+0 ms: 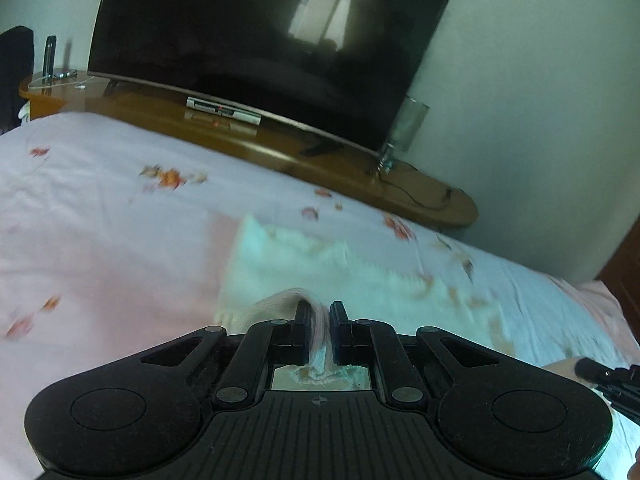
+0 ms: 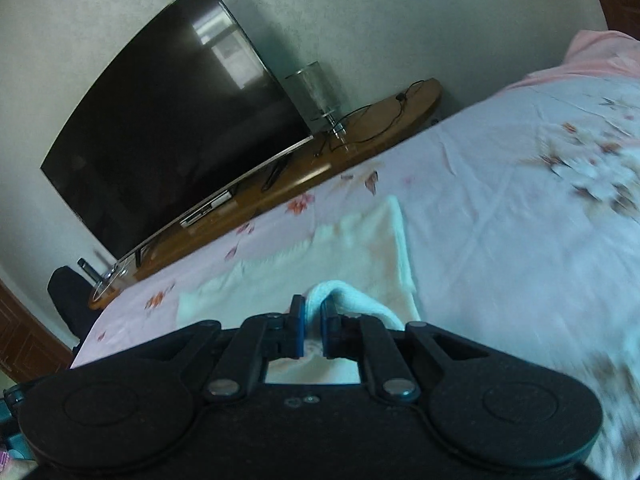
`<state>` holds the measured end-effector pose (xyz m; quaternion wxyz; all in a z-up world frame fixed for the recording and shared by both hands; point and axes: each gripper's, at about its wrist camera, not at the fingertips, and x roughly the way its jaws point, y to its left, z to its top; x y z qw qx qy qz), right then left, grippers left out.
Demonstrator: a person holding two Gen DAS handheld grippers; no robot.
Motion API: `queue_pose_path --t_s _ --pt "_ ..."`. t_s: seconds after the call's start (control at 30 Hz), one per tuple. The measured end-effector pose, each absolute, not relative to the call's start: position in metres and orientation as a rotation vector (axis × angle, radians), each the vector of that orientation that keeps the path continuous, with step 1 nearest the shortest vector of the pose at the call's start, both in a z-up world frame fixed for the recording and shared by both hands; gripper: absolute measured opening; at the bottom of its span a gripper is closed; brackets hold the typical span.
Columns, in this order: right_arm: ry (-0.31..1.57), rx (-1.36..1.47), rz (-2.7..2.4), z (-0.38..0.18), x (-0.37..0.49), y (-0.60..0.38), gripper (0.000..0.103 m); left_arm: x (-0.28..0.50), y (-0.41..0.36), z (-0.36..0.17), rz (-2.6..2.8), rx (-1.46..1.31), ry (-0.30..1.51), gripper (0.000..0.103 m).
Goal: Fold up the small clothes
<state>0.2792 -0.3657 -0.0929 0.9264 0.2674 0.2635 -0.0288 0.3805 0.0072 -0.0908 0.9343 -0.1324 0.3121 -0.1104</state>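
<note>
left wrist view — left gripper pinches the white garment; right gripper clamps its other corner — above the bedsheet.

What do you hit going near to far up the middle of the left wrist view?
left gripper, jaws shut on a fold of the pale garment → rest of the garment spread on the floral bedsheet → wooden TV stand → dark TV → wall.
</note>
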Motion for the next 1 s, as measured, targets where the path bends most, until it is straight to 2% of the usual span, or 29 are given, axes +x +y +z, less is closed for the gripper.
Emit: queue_pose_path --t_s 0.27,0.43,0.5,0.6,0.67,0.7,0.77,1.0 --pt "0.582 0.550 -0.087 -0.122 0.392 -0.392 0.008 0.501 -0.022 -0.122 -0.146 -0.282 0.702 0.010" --pt "0.668 0.579 -0.114 -0.158 0.435 -0.405 0.009 0.539 -0.033 -0.144 -0.076 -0.216 0.736 0.010" --pt "0.680 0.533 -0.123 -0.166 0.444 -0.402 0.013 0.547 -0.032 -0.145 -0.071 -0.201 0.751 0.010" --pt "0.663 0.472 -0.130 -0.166 0.446 -0.397 0.037 0.548 -0.022 -0.138 -0.086 -0.182 0.759 0.010" --pt "0.632 0.443 -0.133 -0.158 0.442 -0.397 0.073 0.546 -0.015 -0.136 -0.113 -0.126 0.766 0.010" --pt "0.613 0.414 -0.133 -0.153 0.438 -0.397 0.075 0.543 -0.012 -0.137 -0.134 -0.097 0.774 0.010" --pt "0.615 0.372 -0.115 -0.148 0.439 -0.399 0.066 0.536 -0.008 -0.140 -0.173 -0.060 0.788 0.010" --pt "0.707 0.263 -0.097 -0.163 0.449 -0.389 0.064 0.538 -0.019 -0.157 -0.218 0.003 0.846 0.011"
